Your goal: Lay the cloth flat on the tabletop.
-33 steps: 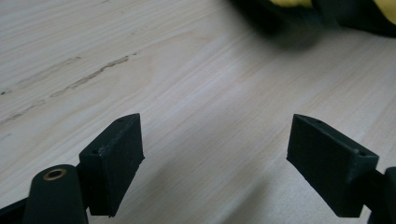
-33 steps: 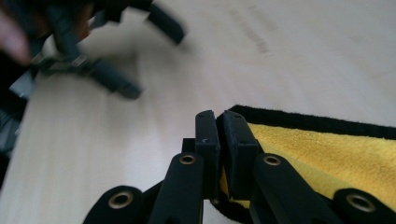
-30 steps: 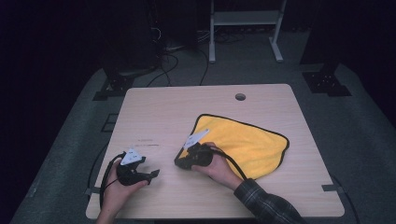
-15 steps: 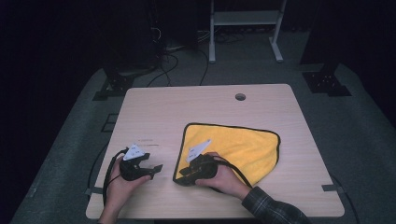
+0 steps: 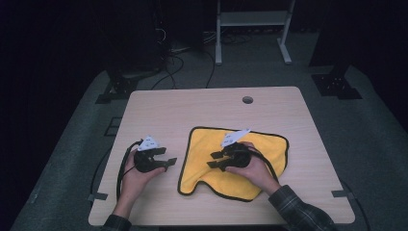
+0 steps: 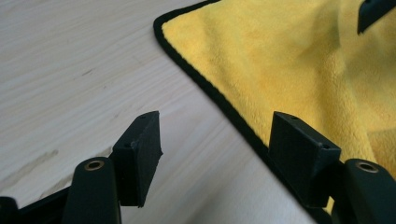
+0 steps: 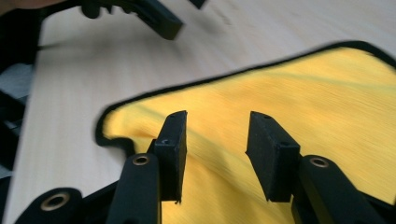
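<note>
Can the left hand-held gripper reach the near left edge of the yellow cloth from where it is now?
Probably yes. The left hand-held gripper sits on bare table right beside the yellow cloth, its open jaws pointing at the black-trimmed edge. Nothing lies between them; the right hand-held gripper is over the cloth farther in.

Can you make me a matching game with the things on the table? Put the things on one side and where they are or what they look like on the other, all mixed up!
Things:
1. yellow fleecy cloth with a black edge
2. left gripper
3. right gripper
4. small round hole in the pale wooden table

Places or states:
A. over bare wood, beside the cloth's edge
B. near the table's far edge
C. lying spread on the table
D. above the cloth, jaws apart with nothing between them

Pairs: 1-C, 2-A, 3-D, 4-B
</note>
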The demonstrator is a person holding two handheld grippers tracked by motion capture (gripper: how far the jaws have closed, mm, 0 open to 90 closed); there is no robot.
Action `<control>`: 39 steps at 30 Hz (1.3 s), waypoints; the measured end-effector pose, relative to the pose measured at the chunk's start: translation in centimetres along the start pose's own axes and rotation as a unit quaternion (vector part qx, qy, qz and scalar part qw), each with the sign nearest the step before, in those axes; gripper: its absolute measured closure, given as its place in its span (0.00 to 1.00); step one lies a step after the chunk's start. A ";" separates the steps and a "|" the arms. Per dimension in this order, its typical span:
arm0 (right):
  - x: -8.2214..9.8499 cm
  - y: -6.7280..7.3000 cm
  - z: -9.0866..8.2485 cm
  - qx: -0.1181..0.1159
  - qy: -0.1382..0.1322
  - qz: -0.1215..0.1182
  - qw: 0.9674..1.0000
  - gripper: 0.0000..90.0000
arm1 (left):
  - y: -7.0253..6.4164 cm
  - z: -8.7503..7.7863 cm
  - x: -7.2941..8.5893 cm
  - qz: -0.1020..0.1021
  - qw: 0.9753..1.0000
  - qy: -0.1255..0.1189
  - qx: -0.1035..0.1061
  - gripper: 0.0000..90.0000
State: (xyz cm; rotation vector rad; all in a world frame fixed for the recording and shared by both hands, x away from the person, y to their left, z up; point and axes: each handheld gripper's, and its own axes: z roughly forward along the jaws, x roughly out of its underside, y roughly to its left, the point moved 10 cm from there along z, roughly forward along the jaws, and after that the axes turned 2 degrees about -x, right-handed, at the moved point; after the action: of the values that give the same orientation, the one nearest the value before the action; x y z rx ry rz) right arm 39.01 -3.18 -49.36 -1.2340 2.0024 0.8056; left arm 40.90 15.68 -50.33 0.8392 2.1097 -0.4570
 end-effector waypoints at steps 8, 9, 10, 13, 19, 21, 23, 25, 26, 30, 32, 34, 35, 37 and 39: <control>2.4 -5.9 -5.4 0.075 -0.009 0.037 0.996 0.62 | 0.6 2.4 -2.5 0.005 1.000 0.004 0.016 0.46; 2.7 -6.6 -6.1 0.084 -0.011 0.043 0.996 0.62 | 0.7 2.7 -2.7 0.007 1.000 0.008 0.017 0.47; 2.7 -6.6 -6.1 0.084 -0.011 0.043 0.996 0.62 | 0.7 2.7 -2.7 0.007 1.000 0.008 0.017 0.48; 4.2 -9.3 -8.8 0.119 -0.013 0.066 0.991 0.62 | 1.1 4.4 -3.8 0.005 1.000 0.013 0.020 0.49; 6.7 -13.5 -12.6 0.168 -0.023 0.110 0.979 0.64 | 1.9 6.8 -5.1 0.006 1.000 0.021 0.021 0.52; 7.8 -14.8 -13.6 0.185 -0.018 0.121 0.975 0.65 | 2.2 7.6 -5.6 0.010 0.999 0.024 0.019 0.53; 9.0 -16.0 -14.3 0.200 -0.012 0.134 0.971 0.65 | 2.6 8.4 -5.9 0.010 0.999 0.027 0.016 0.54; 10.0 -17.1 -14.8 0.213 -0.007 0.147 0.966 0.66 | 3.0 9.2 -6.2 0.009 0.999 0.029 0.011 0.54; 10.4 -17.5 -15.0 0.216 -0.005 0.152 0.965 0.66 | 3.0 9.2 -6.2 0.009 0.999 0.029 0.011 0.55; 12.2 -19.0 -15.2 0.229 0.010 0.170 0.958 0.67 | 3.8 11.4 -6.8 0.006 0.999 0.040 0.005 0.54; 12.8 -19.5 -15.2 0.233 0.015 0.176 0.956 0.67 | 4.2 11.9 -7.0 0.010 0.999 0.043 -0.001 0.54; 13.1 -19.7 -15.1 0.232 0.016 0.180 0.956 0.68 | 4.4 12.4 -7.2 0.004 0.999 0.045 0.001 0.55; 13.3 -19.8 -15.1 0.231 0.018 0.181 0.956 0.70 | 4.5 12.6 -7.1 0.005 0.999 0.049 -0.001 0.55; 13.6 -19.8 -14.9 0.230 0.026 0.184 0.955 0.73 | 4.5 12.9 -7.0 0.007 0.998 0.057 0.001 0.58; 13.6 -19.7 -14.8 0.224 0.030 0.183 0.957 0.75 | 4.4 13.2 -6.9 0.003 0.998 0.058 0.003 0.60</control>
State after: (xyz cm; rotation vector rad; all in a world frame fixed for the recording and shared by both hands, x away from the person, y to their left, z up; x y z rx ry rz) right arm 49.23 -28.93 -54.32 -0.6449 2.3324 0.4370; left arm 54.40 8.53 -53.09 0.8943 2.2133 -0.4202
